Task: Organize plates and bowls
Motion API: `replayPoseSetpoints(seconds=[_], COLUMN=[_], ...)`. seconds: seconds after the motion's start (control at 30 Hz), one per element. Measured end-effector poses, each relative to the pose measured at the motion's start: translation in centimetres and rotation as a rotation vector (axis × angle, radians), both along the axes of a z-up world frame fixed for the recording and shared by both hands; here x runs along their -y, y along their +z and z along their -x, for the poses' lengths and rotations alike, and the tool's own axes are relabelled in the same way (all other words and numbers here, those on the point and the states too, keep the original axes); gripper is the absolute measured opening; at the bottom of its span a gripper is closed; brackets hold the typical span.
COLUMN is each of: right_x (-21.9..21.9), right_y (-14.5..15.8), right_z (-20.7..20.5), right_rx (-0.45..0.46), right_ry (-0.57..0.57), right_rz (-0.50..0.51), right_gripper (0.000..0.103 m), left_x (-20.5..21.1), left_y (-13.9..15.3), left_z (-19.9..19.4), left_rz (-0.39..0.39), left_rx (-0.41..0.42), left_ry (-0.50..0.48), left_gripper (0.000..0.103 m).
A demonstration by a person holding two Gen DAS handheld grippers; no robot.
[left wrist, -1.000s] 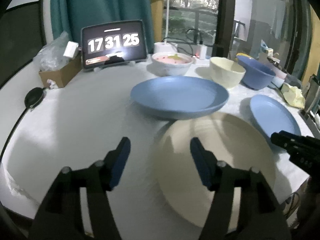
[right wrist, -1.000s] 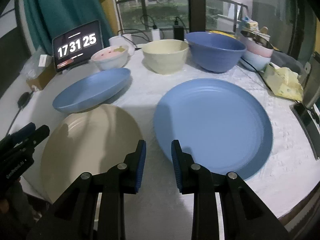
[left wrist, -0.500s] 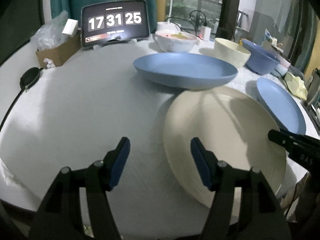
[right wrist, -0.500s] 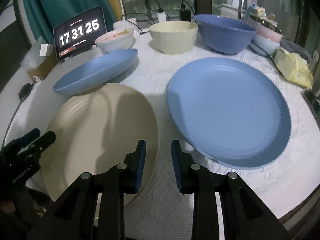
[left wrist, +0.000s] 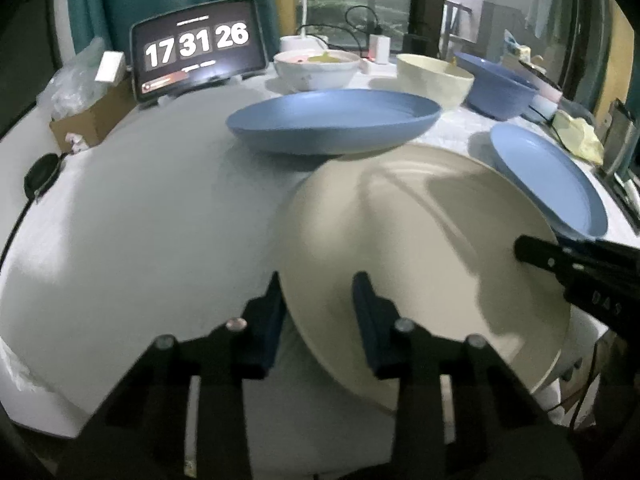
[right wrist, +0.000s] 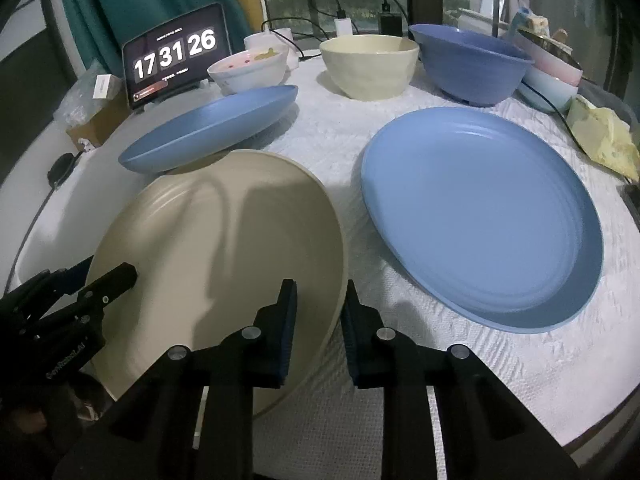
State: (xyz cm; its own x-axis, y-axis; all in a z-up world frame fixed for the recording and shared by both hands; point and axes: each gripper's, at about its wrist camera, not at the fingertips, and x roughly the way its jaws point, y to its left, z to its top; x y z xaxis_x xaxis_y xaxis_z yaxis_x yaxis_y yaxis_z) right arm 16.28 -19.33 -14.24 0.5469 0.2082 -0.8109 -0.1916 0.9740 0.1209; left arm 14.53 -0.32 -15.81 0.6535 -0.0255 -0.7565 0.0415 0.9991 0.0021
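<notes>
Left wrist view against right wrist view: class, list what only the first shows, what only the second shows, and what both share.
Only the left wrist view: nothing clear. Only the right wrist view: the charger plug and the pink bowl stacked in a pale blue one. Both: the cream plate, its rim between the closing jaws of the left gripper and right gripper, and the clock.

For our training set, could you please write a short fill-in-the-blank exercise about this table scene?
Both grippers straddle the rim of the ____ plate.
The far edge of that plate lies under a ____ plate.
The clock shows seventeen, thirty-one and ____ .

Missing words: cream; blue; twenty-six
</notes>
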Motion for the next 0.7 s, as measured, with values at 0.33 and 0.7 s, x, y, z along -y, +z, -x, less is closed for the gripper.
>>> replayPoseSetpoints(seconds=[0.33, 0.7], right_x=[0.6, 1.8], right_y=[1.0, 2.3], right_z=[1.0, 2.7], right_rx=[0.037, 0.074], right_ry=[-0.016, -0.041], right_rz=[0.015, 0.026], right_gripper=[0.019, 0.018], left_x=[0.3, 1.4], left_y=[0.6, 1.4], left_z=[0.8, 2.1], left_rz=[0.027, 0.043], left_rx=[0.009, 0.026], left_ry=[-0.012, -0.042], left_gripper=[0.029, 0.028])
